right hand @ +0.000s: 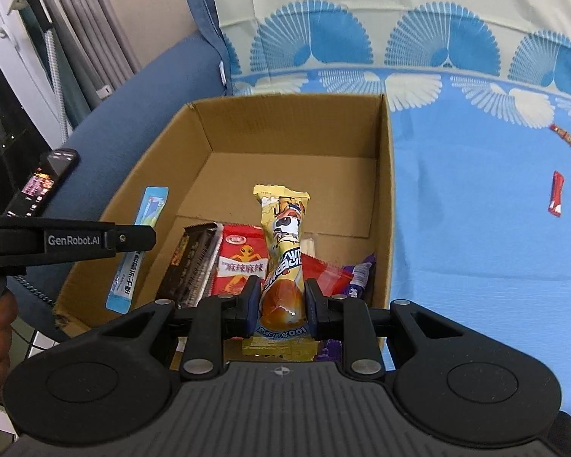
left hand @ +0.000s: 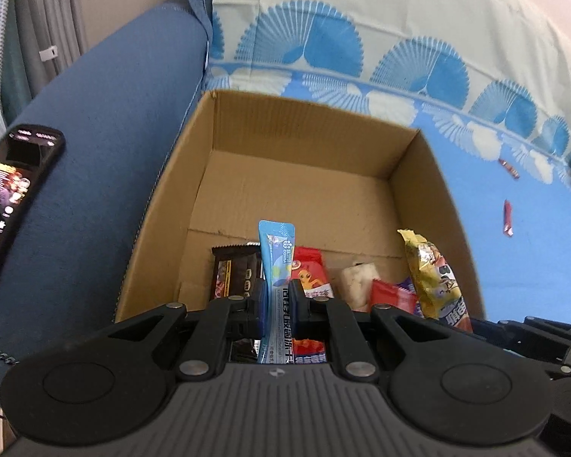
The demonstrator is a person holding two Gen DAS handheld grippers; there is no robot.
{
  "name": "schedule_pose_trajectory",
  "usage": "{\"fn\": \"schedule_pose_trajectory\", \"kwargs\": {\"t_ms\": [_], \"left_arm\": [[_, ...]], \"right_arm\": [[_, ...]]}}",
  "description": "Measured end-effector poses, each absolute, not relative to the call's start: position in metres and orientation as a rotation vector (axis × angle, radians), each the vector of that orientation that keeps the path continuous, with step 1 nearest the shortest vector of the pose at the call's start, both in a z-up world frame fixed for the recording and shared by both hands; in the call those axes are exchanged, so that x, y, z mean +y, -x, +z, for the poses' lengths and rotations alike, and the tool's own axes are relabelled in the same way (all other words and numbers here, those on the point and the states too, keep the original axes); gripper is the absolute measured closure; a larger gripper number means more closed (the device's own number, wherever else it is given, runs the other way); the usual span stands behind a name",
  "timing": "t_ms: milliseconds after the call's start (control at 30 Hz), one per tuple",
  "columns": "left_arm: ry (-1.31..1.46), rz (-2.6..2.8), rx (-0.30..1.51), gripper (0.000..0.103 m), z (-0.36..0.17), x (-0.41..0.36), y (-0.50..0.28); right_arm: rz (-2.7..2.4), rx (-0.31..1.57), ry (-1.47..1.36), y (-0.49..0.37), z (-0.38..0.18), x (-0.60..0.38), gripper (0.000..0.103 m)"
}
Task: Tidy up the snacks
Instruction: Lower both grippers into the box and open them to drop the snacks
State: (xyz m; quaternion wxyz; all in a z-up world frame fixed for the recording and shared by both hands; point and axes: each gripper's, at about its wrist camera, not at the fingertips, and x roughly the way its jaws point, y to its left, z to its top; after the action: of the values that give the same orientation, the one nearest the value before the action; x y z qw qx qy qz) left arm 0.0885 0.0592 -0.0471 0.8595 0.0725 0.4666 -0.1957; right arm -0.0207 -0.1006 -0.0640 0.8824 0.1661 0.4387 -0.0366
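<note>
Both grippers hang over the open cardboard box (left hand: pixel 179 198) that sits on the blue fan-patterned sofa cover (right hand: pixel 476 228), its left wall against the dark blue armrest (left hand: pixel 95 152). The left gripper (left hand: pixel 277 301) has its jaws clamped on a slim light-blue stick sachet (left hand: pixel 276 259), which stands up between the pads above the box's near end. The right gripper (right hand: pixel 279 304) is closed tight on a yellow cartoon-printed snack pack (right hand: pixel 283 236), squeezing it near its lower end, the crimped top pointing toward the far wall of the box.

Down in the box, along the near wall, lie a dark brown chocolate-style bar (right hand: pixel 192 266) at the left, a red packet with an orange figure (right hand: pixel 240 262) beside it, a pale wrapped piece (left hand: pixel 358 282), another red wrapper (left hand: pixel 390 297) and a purple wrapper (right hand: pixel 359 278) toward the right wall. The far half of the box floor is bare cardboard.

Out on the sofa cover, right of the box, two small red wrapped snacks (right hand: pixel 555 194) lie apart from each other. A lit phone (left hand: pixel 7 205) rests on the armrest.
</note>
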Motion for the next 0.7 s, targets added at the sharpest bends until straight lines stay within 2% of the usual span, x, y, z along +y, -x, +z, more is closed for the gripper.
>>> {"fn": "schedule_pose_trajectory", "kwargs": {"t_ms": [233, 333, 367, 400, 433, 467, 533, 633, 700], "left_arm": [[-0.176, -0.4, 1.02, 0.09, -0.069, 0.055, -0.104], [-0.193, -0.404, 1.031, 0.084, -0.072, 0.052, -0.108], [-0.199, -0.408, 1.03, 0.067, -0.071, 0.051, -0.11], [-0.206, -0.412, 1.025, 0.037, -0.068, 0.051, -0.11], [-0.206, -0.409, 1.01, 0.021, -0.064, 0.052, -0.109], [-0.199, -0.391, 0.978, 0.0, -0.058, 0.055, -0.106], [-0.19, -0.36, 0.913, 0.0, -0.047, 0.062, -0.096], [-0.217, -0.357, 0.917, 0.0, -0.037, 0.071, -0.081], [-0.205, -0.342, 0.933, 0.0, -0.033, 0.078, -0.067]], "right_arm": [[-0.074, 0.951, -0.349, 0.006, -0.081, -0.103, 0.077], [-0.079, 0.965, -0.368, 0.001, -0.082, -0.105, 0.073], [-0.08, 0.966, -0.379, 0.001, -0.081, -0.106, 0.068], [-0.083, 0.963, -0.389, 0.0, -0.078, -0.107, 0.051], [-0.093, 0.954, -0.396, 0.0, -0.074, -0.109, 0.036], [-0.104, 0.942, -0.397, 0.002, -0.07, -0.109, 0.03], [-0.105, 0.914, -0.384, 0.009, -0.06, -0.109, 0.021], [-0.107, 0.901, -0.361, 0.03, -0.047, -0.104, 0.014], [-0.099, 0.907, -0.358, 0.046, -0.041, -0.098, 0.014]]}}
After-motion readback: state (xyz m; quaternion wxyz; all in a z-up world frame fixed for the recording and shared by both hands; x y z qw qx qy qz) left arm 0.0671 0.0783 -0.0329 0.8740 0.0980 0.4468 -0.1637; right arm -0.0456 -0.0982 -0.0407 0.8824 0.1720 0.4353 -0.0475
